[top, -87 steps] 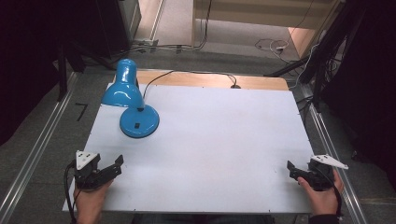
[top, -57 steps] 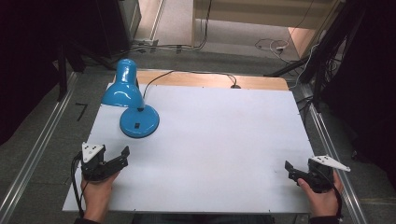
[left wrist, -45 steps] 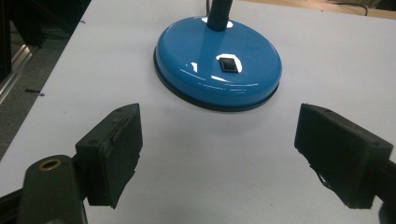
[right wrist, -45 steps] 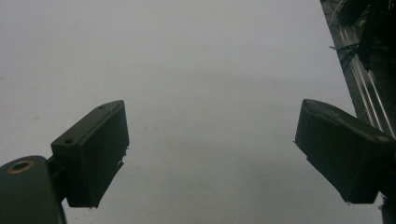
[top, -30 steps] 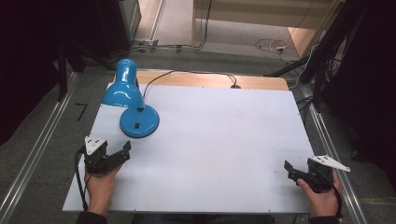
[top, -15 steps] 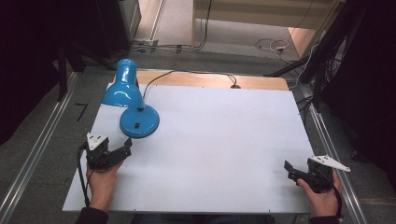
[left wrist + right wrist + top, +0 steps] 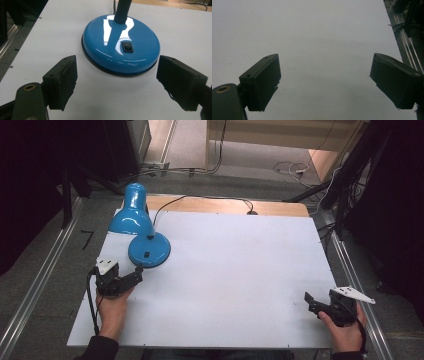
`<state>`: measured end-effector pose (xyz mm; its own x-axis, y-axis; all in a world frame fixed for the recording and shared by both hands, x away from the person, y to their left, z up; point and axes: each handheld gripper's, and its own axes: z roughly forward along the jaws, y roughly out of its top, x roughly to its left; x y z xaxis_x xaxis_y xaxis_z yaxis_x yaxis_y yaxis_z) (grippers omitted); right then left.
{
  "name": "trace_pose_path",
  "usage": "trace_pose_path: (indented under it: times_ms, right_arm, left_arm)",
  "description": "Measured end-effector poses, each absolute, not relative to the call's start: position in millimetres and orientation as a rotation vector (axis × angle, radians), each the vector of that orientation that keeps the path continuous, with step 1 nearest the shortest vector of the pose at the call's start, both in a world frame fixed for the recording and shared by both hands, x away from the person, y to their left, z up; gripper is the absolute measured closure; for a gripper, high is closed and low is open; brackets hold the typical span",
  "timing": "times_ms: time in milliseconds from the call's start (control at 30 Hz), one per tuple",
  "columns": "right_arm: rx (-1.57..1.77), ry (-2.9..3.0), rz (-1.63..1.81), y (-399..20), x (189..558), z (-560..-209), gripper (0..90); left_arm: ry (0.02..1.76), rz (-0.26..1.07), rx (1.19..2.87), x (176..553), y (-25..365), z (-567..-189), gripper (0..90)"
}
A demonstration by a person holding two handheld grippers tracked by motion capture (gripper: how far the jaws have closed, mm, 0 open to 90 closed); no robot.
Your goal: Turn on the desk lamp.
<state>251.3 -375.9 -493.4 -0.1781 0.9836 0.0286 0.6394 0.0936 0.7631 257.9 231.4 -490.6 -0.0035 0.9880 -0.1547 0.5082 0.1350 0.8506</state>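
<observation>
One blue lamp (image 7: 142, 232), upper left of white table (image 7: 240, 270). Two tongs: left tongs (image 7: 135, 276) gaping wide just below lamp base (image 7: 121, 45); right tongs (image 7: 310, 302) wide, lower right, empty.

The left black two-jaw gripper (image 7: 134, 275) carried a small grey three-cornered plate (image 7: 106, 265) on top, behind its jaws, and a thin black cable (image 7: 91, 301) trailed from its rear past the left hand (image 7: 114, 304), which wore a dark sleeve (image 7: 100, 350) at the wrist. Its jaws were flat rectangular black blocks with small screw holes; a brass-ringed hole (image 7: 29, 87) sat on the housing below the left-hand one. The right black two-jaw gripper (image 7: 311, 302) bore a similar grey plate (image 7: 352, 294), gripped by the right hand (image 7: 344, 334).
</observation>
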Motion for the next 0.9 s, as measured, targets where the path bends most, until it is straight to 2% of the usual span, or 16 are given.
trace_pose_path:
  times_ms: [533,700,900]
  right_arm:
    - [1.587,1.875,0.897,-376,251,-493,8.4]
    - [1.59,1.874,0.898,-376,252,-494,8.5]
    - [1.59,1.874,0.901,-376,252,-493,8.6]
  left_arm:
    - [1.603,0.779,1.488,275,226,-490,22.7]
    - [1.589,0.784,1.5,284,224,-490,33.4]
    - [1.571,0.757,1.532,296,220,-490,55.6]
